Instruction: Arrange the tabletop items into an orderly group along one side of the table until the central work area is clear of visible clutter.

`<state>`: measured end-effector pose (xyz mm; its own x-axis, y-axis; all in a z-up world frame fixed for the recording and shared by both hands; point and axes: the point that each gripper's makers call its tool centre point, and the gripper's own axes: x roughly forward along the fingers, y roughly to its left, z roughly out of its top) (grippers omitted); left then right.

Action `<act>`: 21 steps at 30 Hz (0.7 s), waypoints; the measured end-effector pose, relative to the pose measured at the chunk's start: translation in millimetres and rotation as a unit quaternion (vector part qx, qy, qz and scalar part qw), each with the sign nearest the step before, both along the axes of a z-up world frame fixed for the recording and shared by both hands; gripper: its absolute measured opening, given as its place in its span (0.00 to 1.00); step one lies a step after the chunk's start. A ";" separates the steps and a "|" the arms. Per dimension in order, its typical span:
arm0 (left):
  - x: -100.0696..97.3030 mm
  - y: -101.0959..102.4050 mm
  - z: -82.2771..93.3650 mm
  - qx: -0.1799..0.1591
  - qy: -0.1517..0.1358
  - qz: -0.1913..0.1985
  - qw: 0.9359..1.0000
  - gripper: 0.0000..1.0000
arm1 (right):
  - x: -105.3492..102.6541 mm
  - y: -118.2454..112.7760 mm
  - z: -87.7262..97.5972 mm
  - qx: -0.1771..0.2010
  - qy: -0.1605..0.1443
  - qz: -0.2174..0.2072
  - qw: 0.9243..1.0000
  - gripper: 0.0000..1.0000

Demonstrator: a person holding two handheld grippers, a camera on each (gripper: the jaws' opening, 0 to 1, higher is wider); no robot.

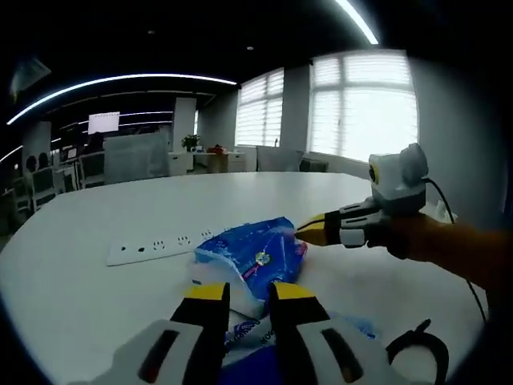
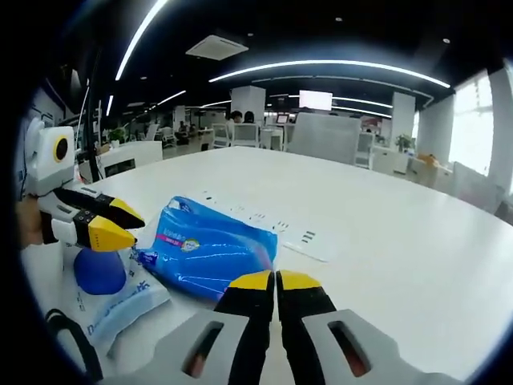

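I see a blue plastic packet (image 1: pixel 255 255) lying on the white table (image 1: pixel 120 305), crinkled and glossy, with white print and a small round logo on its upper face; it looks soft and puffy, like a pack of tissues. In the right gripper view the same packet (image 2: pixel 210 253) sits just ahead of my right gripper (image 2: pixel 277 282), whose yellow-tipped jaws are pressed together with nothing between them. In the left gripper view my left gripper (image 1: pixel 244 295) stands just short of the packet's near end, jaws a small way apart; I cannot tell whether they pinch the wrapper edge. A second pack with blue and white wrapping (image 2: pixel 112 309) lies beside the first, under the left gripper (image 2: pixel 112 224) as seen from the right, next to a round blue shape (image 2: pixel 100 271). Behind the packet a white power strip (image 1: pixel 160 243) lies flat on the table, close to the packet's far edge. A black cable loop (image 1: pixel 417 346) rests on the table near the right gripper's side.
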<state>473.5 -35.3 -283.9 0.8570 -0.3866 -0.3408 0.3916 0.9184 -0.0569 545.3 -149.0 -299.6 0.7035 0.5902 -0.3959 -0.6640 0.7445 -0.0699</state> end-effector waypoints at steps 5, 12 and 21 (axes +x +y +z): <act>-0.4 -4.3 -7.9 0.028 -0.005 -0.014 0.999 0.15 | -4.0 1.5 0.8 -0.010 -0.003 0.009 1.000 0.00; 5.1 1.4 -7.7 0.059 -0.025 -0.006 0.998 0.00 | -5.3 2.4 0.0 -0.009 -0.002 0.017 1.000 0.00; -2.9 -2.3 3.9 0.065 -0.031 -0.012 0.997 0.00 | -17.3 0.9 9.0 -0.008 -0.014 0.020 1.000 0.00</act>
